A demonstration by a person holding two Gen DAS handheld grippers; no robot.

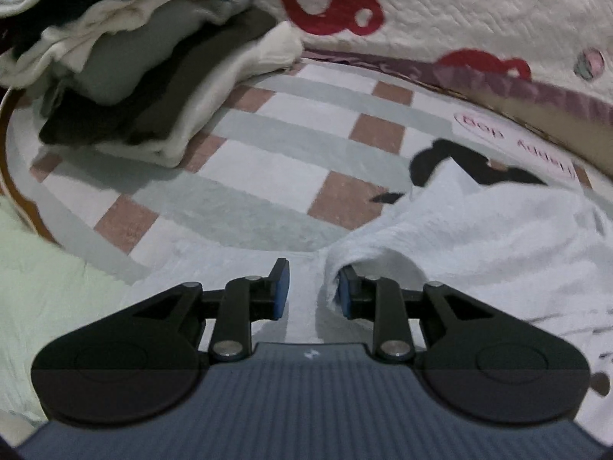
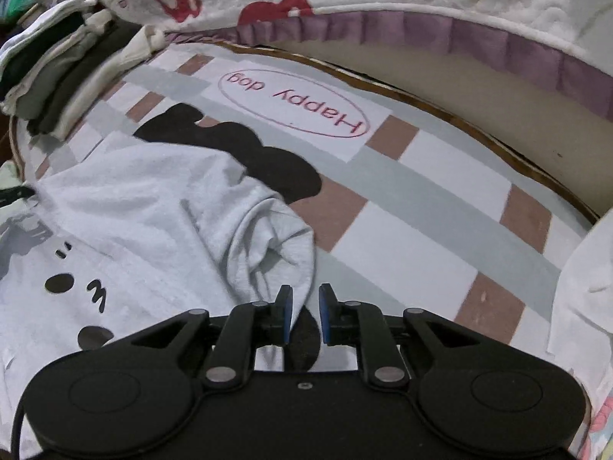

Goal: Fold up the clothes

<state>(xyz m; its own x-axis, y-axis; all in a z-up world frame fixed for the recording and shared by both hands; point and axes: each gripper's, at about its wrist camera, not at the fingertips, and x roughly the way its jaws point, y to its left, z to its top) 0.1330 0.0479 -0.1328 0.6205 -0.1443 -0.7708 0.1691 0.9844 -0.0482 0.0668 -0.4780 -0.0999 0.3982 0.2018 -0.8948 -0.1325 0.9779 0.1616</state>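
Observation:
A white T-shirt (image 1: 479, 237) with a dark print lies crumpled on a checked mat (image 1: 268, 153). My left gripper (image 1: 312, 291) hovers low over the shirt's near edge with its jaws apart. A raised fold of the shirt rests against the right blue pad (image 1: 346, 295) and the left pad is bare. In the right wrist view the same T-shirt (image 2: 134, 211) spreads to the left, its sleeve bunched just ahead of my right gripper (image 2: 305, 314). Those jaws stand slightly apart, and the sleeve's hem reaches into the gap beside the left pad (image 2: 286, 318) without being pinched.
A stack of folded clothes (image 1: 126, 88) sits at the mat's far left corner (image 2: 49, 76). A quilt with red bear prints (image 1: 459, 19) and a purple frill (image 2: 498, 46) border the far side. Pale green cloth (image 1: 38, 268) lies at the left, and white fabric (image 2: 586, 287) at the right.

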